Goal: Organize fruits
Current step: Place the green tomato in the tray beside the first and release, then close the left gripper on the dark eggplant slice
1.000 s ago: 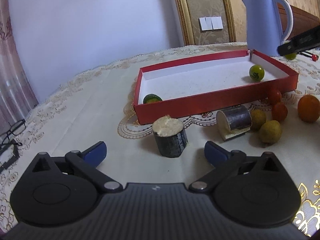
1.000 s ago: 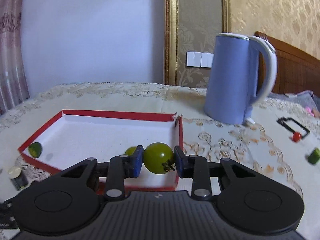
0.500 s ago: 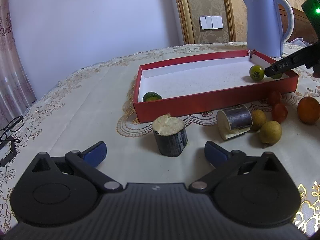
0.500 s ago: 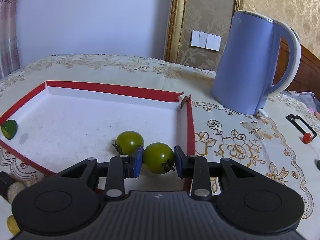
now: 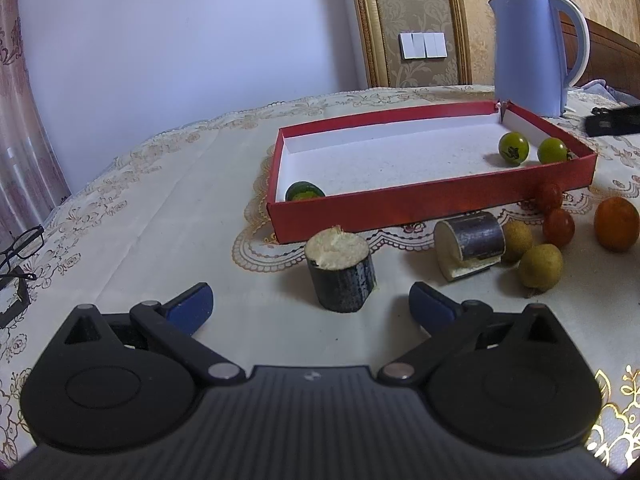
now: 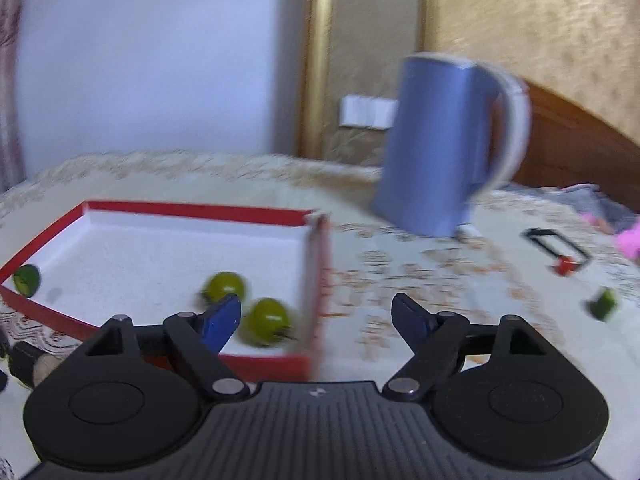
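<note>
A red tray [image 5: 432,200] [image 6: 200,210] with a white floor holds two green tomatoes [image 5: 513,148] [image 5: 552,151] near its right corner and a green fruit piece [image 5: 305,191] at its left corner. In the blurred right wrist view the tomatoes [image 6: 225,285] [image 6: 266,319] lie in the tray. My right gripper [image 6: 316,318] is open and empty above the tray's right wall. My left gripper [image 5: 311,306] is open and empty, low over the cloth, just short of an upright sugarcane piece [image 5: 341,272]. In front of the tray lie a second cane piece [image 5: 470,246], yellow-green fruits [image 5: 540,266], red tomatoes [image 5: 558,222] and an orange [image 5: 616,223].
A blue kettle [image 5: 532,52] [image 6: 444,148] stands behind the tray's right corner. Glasses [image 5: 20,244] lie at the table's left edge. A green piece [image 6: 604,304], a small red thing [image 6: 564,266] and a black frame [image 6: 556,246] lie on the cloth at the right.
My right gripper opened and let go of the green tomato, which now lies in the tray beside the other one. The gripper has drawn back to the right. My left gripper stayed still.
</note>
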